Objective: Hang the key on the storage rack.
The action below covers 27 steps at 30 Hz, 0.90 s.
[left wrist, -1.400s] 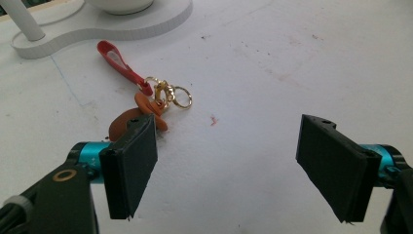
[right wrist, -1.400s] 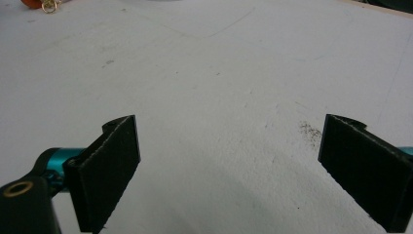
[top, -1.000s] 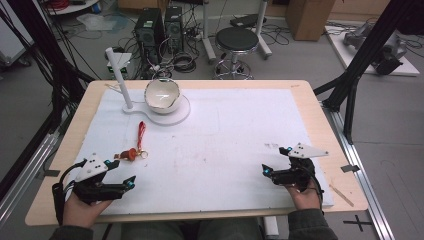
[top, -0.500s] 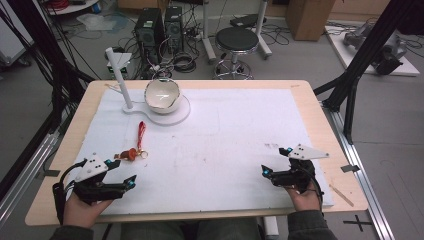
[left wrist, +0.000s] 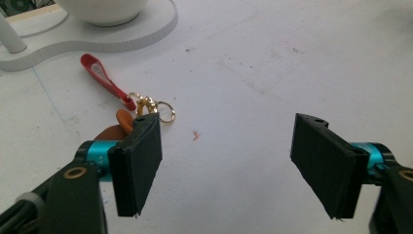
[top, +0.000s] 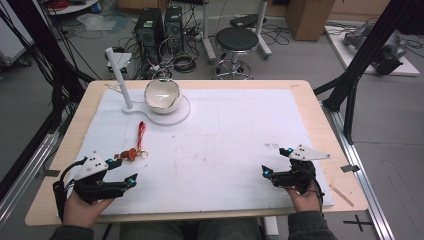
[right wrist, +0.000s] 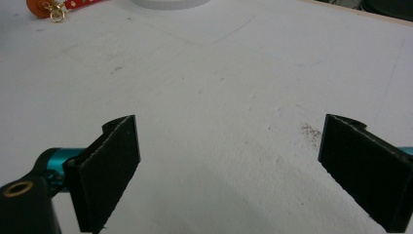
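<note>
Keychain (top: 136, 148) first: it lies flat on the white mat (top: 225, 140), just ahead of your left gripper (top: 125, 172), with its red strap (left wrist: 104, 81) running up toward the white stand base (top: 172, 112) that carries the bowl (top: 161, 93). In the left gripper view its gold rings (left wrist: 155, 106) and orange charm (left wrist: 122, 119) sit right beside the left jaw, not between the two. Both jaws are spread wide and hold nothing. Judging by that offset, you want to shift the left gripper toward the charm so the piece sits centred in the gap, then come down low to the mat before you close. Aim for the charm or the strap's lower end; the thin rings will likely slip. Your right gripper (top: 276, 162), also spread and empty, rests well apart near the mat's right side, so leave it there.
</note>
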### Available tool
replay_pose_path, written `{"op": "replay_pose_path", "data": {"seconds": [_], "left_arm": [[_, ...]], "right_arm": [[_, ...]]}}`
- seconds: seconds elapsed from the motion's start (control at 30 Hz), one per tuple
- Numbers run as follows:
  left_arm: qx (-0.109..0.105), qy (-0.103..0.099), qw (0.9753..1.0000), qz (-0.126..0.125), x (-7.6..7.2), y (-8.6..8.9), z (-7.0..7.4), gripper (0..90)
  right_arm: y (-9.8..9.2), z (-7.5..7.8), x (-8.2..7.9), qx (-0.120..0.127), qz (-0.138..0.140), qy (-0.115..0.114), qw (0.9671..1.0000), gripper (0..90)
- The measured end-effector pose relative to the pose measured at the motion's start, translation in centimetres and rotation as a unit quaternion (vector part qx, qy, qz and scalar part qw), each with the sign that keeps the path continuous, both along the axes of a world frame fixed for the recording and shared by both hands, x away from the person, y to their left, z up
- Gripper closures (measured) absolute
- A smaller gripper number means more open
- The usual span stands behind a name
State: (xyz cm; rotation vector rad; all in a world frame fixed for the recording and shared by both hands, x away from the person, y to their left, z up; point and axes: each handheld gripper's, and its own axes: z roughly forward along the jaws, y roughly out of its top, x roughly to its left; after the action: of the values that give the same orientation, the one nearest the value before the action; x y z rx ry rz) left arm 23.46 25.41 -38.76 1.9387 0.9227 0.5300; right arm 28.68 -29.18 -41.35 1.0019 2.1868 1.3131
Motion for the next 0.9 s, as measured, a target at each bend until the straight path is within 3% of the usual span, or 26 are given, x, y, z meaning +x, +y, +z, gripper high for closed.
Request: {"op": "replay_pose_path", "data": {"seconds": [0.27,0.73,0.9], "left_arm": [[-0.012,-0.004,0.9997,-0.02,0.1,-0.3,0.8,29.1],[-0.017,-0.003,0.9997,-0.016,2.1,-0.5,3.0,30.1],[-0.019,0.003,0.9997,-0.013,2.8,-0.4,3.2,30.1]], "right_arm": [[0.1,0.1,0.1,0.002,0.002,-0.005,1.0,7.1],[0.2,0.2,0.2,0.006,0.005,-0.01,0.9999,7.1],[0.2,0.2,0.2,0.007,0.007,-0.009,0.9999,7.1]]}}
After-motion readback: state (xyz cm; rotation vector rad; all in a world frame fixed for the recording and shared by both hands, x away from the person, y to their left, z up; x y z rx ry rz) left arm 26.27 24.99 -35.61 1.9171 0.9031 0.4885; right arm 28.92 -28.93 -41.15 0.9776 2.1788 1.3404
